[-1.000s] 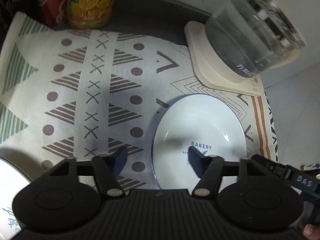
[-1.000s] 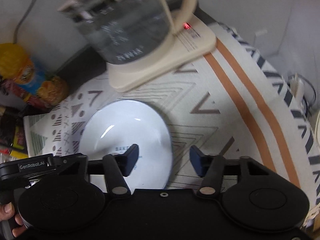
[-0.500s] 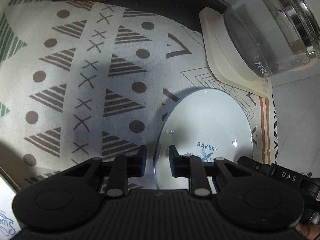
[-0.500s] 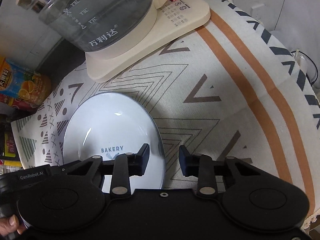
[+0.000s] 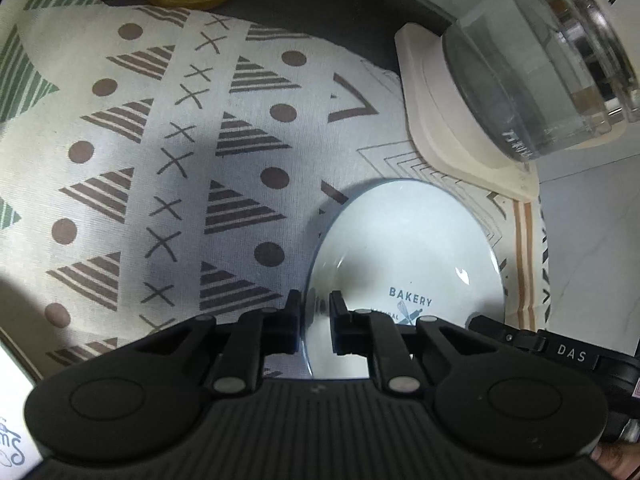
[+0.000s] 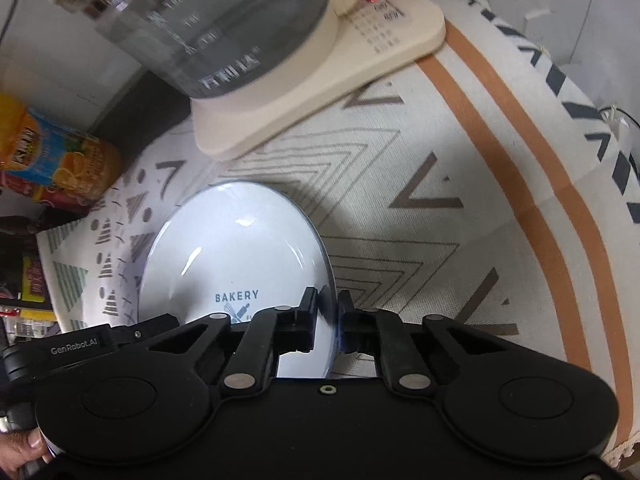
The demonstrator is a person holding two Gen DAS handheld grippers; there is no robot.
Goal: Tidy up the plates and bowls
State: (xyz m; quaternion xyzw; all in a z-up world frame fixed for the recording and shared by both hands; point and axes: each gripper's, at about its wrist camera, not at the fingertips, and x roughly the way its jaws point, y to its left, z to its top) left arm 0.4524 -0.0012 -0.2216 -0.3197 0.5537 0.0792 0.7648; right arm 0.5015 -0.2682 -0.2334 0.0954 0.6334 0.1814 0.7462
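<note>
Plate: the white BAKERY plate (image 5: 404,256) lies on the patterned cloth (image 5: 168,168), just in front of the kettle base (image 5: 440,128), its far rim near that base.
Left tongs: the left gripper (image 5: 311,322) straddles the plate's left rim; its jaws have just been closing and now pinch the edge, one finger outside on the cloth side, the other over the plate's face.
Right tongs: the right gripper (image 6: 328,320) clamps the opposite rim the same way, jaws likewise just closed in on it.
What changed: a second ago both pairs stood wide with the rim loose between them; now both bite.
Meaning: the grasp looks made, so I judge a two-handed lift is next.
Around: the glass kettle (image 6: 208,28) sits close behind, juice bottle (image 6: 52,160) at the back, so a lift wants to go straight up.
</note>
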